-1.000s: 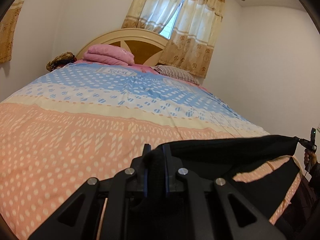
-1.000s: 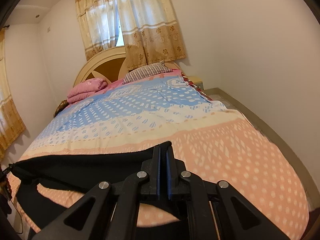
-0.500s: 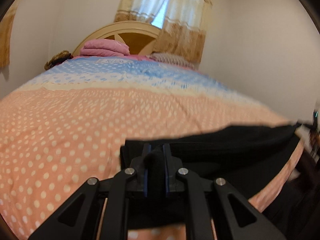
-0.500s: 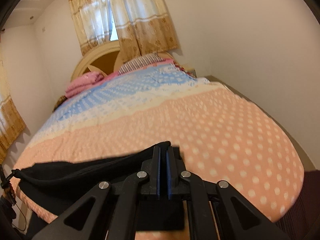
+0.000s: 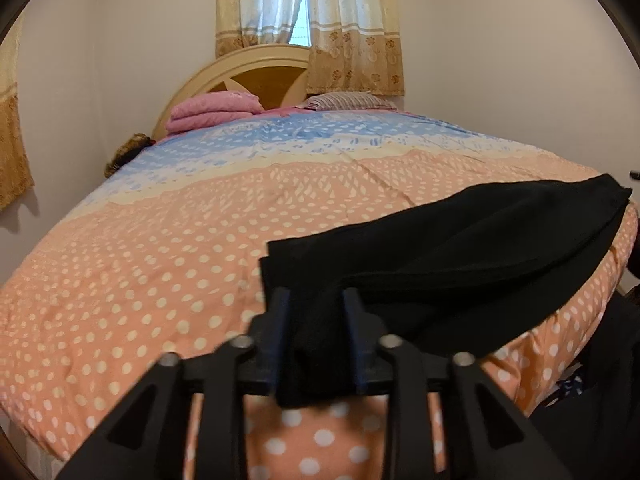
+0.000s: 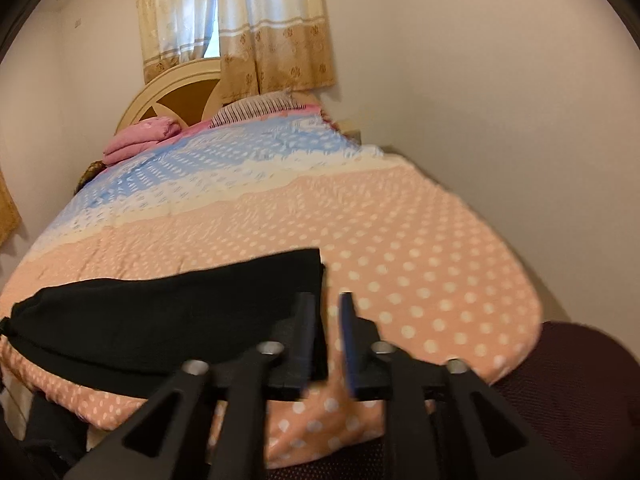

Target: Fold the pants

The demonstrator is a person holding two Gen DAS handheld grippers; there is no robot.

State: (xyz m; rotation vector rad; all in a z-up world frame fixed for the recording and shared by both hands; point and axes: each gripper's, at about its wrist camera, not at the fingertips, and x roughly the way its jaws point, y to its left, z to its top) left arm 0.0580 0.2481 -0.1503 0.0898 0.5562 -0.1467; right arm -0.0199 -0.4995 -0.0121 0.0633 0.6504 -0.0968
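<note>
Black pants (image 5: 472, 256) lie across the bed (image 5: 160, 272); both grippers' fingers (image 5: 280, 320) (image 6: 306, 332) are opening, fabric apparently loose between the left pair.

1. My right gripper (image 6: 328, 300) is opening up, its jaws clearly apart.
2. The black pants (image 6: 168, 312) lie left of it on the dotted bedspread (image 6: 420, 264), their edge just at my left finger.
3. Bare bedspread shows between the tips.

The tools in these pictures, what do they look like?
Both look alike. The left tool and the right tool each have two flat, narrow fingers with dark blue inner faces. Behind them spread black angular struts with triangular cut-outs, joined by round silver bolts. No cables, markings or sleeves show.
</note>
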